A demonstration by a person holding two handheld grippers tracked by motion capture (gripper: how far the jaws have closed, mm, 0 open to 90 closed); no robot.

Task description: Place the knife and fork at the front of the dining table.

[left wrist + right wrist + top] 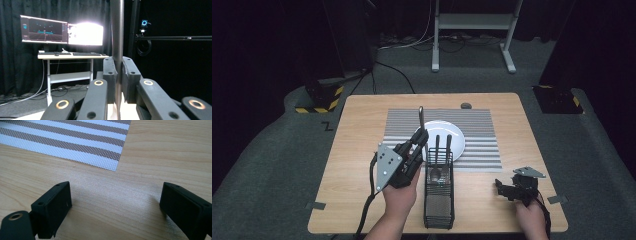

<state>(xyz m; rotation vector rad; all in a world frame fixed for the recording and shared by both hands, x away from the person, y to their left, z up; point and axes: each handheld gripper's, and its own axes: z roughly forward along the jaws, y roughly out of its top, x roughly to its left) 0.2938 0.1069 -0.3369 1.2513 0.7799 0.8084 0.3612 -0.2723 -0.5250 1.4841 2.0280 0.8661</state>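
Above the black wire cutlery caddy (439, 192) on the pale wooden worktop (362, 150), the left claw (419, 139) is clamped tight on a slim dark-handled metal utensil (421, 116), standing upright beside the white round plate (452, 132). Right claw (502, 186) rests wide open, holding nothing.

utensil (421, 116) | grey metal handle | upright | held above rack (439, 200), before plate (452, 137)

plate (452, 134) lies on the mat (482, 145), mid-table (362, 150). wire caddy (439, 200) stands before the plate, two utensils (442, 147) upright in it. left gripper (419, 137) holds a utensil handle (421, 116) just left of the caddy; right gripper (504, 189) sits far right.
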